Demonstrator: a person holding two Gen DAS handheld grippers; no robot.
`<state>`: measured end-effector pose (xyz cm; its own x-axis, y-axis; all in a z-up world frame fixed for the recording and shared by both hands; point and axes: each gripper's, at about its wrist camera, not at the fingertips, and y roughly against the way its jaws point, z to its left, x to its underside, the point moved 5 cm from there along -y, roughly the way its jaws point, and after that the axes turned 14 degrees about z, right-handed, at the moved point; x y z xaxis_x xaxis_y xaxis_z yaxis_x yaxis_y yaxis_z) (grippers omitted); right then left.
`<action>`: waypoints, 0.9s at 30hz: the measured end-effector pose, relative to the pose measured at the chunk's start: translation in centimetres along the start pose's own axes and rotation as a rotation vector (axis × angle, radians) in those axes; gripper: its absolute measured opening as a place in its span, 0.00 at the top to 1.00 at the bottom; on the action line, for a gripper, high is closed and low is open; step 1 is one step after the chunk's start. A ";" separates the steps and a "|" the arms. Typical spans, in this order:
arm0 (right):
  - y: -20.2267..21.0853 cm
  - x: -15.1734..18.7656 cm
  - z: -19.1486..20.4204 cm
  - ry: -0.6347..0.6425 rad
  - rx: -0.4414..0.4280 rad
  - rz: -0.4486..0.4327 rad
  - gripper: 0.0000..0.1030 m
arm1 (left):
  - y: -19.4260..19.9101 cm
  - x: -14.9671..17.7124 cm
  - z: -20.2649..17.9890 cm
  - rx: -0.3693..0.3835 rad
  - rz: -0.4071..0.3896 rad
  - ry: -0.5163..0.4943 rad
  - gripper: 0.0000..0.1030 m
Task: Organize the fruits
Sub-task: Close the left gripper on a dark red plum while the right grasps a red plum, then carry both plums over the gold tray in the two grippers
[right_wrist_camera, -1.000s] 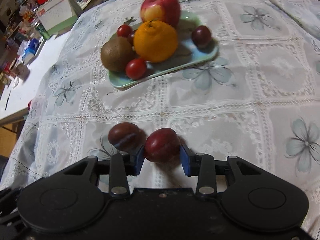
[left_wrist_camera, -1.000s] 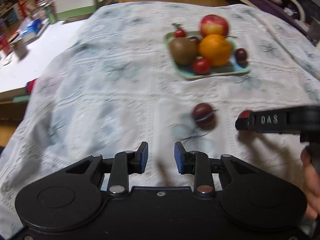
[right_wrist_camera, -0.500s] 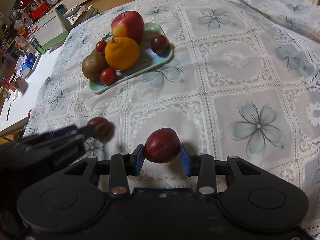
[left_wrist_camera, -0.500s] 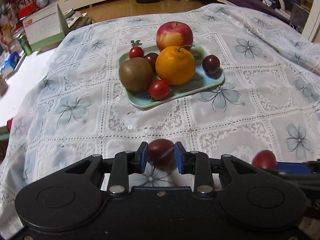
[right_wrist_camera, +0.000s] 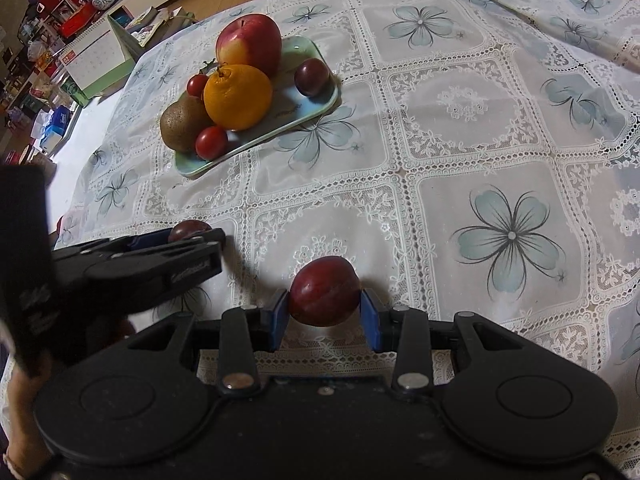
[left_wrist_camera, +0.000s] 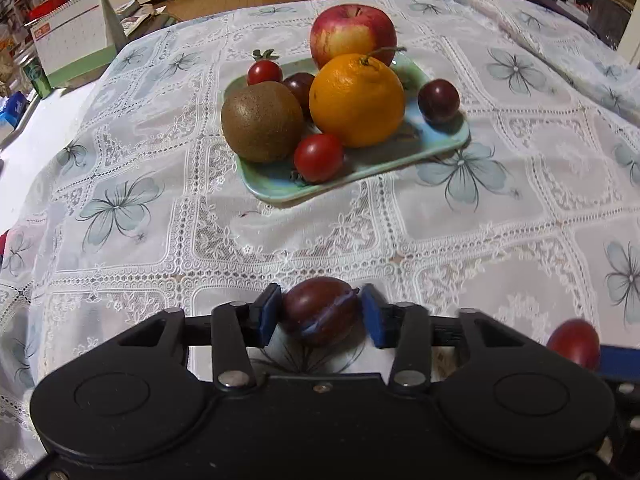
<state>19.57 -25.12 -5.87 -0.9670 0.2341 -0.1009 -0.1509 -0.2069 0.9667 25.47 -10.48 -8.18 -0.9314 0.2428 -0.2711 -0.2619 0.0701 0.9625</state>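
Note:
A pale green tray (left_wrist_camera: 280,190) (right_wrist_camera: 188,166) on the lace tablecloth holds an apple (left_wrist_camera: 353,36), an orange (left_wrist_camera: 356,100), a kiwi (left_wrist_camera: 262,121), two cherry tomatoes and two dark plums. My left gripper (left_wrist_camera: 319,312) has its blue pads around a dark plum (left_wrist_camera: 320,310) that rests on the cloth; the left pad touches it, a small gap shows at the right pad. My right gripper (right_wrist_camera: 324,312) is shut on a red plum (right_wrist_camera: 325,291), held above the cloth. That red plum also shows in the left wrist view (left_wrist_camera: 574,342).
The left gripper's body (right_wrist_camera: 132,264) lies close to the left of my right gripper. A desk calendar (left_wrist_camera: 72,46) and clutter stand beyond the table's far left edge. The cloth drapes off at the left.
My left gripper has moved in from the left and come around the dark plum on the cloth. My right gripper has lifted the red plum and drawn back to the right.

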 end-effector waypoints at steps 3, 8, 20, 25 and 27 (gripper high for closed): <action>0.2 0.2 0.1 0.001 -0.001 0.000 0.62 | 0.9 0.3 -0.1 -0.004 0.004 0.002 0.54; 1.3 1.1 0.4 0.015 -0.012 -0.009 0.62 | 4.2 2.0 -0.1 -0.008 -0.015 0.005 0.54; 4.2 7.3 2.5 0.125 -0.028 0.005 0.62 | 10.2 9.8 1.2 -0.019 -0.028 0.008 0.54; 4.2 10.5 3.0 0.164 -0.030 0.052 0.62 | 11.0 13.6 2.7 -0.020 -0.025 0.045 0.54; 4.0 11.7 3.3 0.175 -0.034 0.075 0.62 | 11.2 14.9 3.4 -0.041 -0.036 0.059 0.54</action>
<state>8.30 -20.11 -2.44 -0.9963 0.0484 -0.0712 -0.0811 -0.2504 0.9647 9.53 -2.75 -1.45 -0.9343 0.1833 -0.3057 -0.3041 0.0375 0.9519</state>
